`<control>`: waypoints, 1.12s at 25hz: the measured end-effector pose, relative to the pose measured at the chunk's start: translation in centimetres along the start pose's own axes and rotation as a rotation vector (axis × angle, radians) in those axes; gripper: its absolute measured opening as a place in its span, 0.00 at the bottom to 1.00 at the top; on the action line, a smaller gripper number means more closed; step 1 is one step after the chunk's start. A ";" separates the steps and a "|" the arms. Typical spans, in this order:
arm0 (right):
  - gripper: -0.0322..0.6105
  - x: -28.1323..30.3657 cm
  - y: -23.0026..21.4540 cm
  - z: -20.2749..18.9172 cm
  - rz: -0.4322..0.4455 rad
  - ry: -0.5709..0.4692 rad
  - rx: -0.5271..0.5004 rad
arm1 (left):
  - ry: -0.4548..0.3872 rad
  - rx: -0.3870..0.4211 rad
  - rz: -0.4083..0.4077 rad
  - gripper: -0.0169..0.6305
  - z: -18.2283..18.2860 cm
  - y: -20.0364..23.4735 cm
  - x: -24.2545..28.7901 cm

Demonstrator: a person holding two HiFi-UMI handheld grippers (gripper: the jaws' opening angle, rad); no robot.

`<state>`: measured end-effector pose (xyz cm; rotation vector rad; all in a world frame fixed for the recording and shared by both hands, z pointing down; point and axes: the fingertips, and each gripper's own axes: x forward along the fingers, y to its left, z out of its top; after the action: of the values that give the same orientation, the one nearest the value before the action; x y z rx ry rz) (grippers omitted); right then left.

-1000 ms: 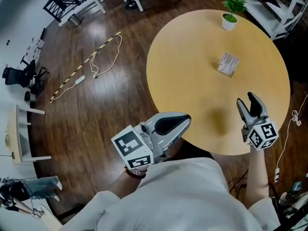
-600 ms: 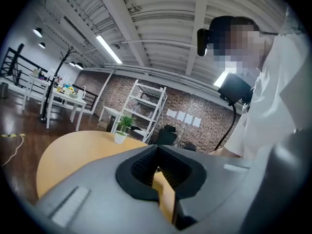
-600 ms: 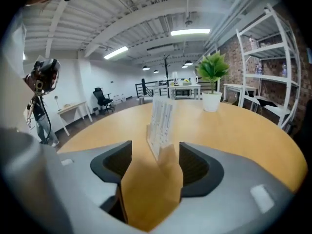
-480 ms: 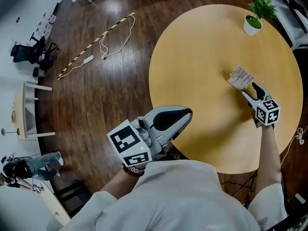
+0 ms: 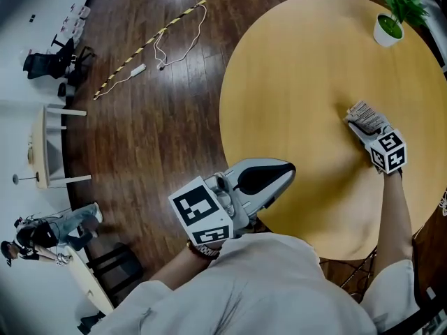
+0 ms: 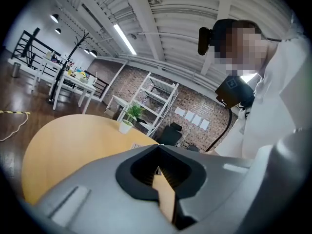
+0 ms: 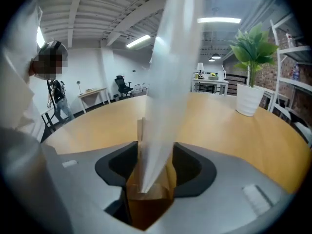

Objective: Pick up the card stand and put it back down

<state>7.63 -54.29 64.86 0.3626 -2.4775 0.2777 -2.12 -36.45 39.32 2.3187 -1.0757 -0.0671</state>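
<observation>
1. Since a second ago, my right hand-held gripper (image 5: 361,122) has crossed from the near rim of the counter (image 5: 293,68) to the card stand (image 5: 368,112).
2. Its jaws have just been closing and now clench the card stand, which is upright between them on the counter's right side.
3. Left hand-held gripper (image 5: 283,174) — jaws pressed together, empty, at the near edge.

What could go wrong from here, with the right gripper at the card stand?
The right gripper has just been closing its jaws, and they now hold the card stand between them.
1. The grip sits low, at the wooden base, while the clear sheet rises tall above it, so the stand may tilt or slip in the lift.
2. The base looks small. If it is set down slanted on the table, it could tip over.
</observation>
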 end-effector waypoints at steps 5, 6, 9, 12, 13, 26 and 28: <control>0.23 0.1 1.4 0.0 0.006 -0.007 -0.038 | 0.010 -0.009 0.029 0.00 -0.1 0.5 -1.1; 0.23 -0.2 1.4 0.2 0.010 -0.017 -0.019 | 0.013 -0.009 0.029 0.00 0.0 0.5 -1.0; 0.22 -1.6 1.0 0.8 -0.001 -0.060 0.035 | 0.015 -0.005 0.017 0.00 0.0 0.2 -0.5; 0.21 -4.0 2.0 2.1 -0.031 -0.105 0.046 | 0.019 0.017 0.007 0.00 0.1 -0.4 -1.0; 0.21 -5.0 2.7 2.8 -0.038 -0.125 0.045 | 0.023 0.033 0.005 0.00 0.2 -0.6 -1.4; 0.21 -17.8 21.5 10.5 -0.122 -0.485 0.303 | -0.019 0.189 -0.151 0.00 -2.4 -5.8 -9.6; 0.21 -20.7 27.6 11.8 -0.150 -0.507 0.291 | -0.026 0.196 -0.192 0.00 -3.3 -9.2 -13.3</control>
<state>8.36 -27.72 39.96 0.8237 -2.8840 0.5414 -3.86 -20.64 34.75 2.5999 -0.9045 -0.0680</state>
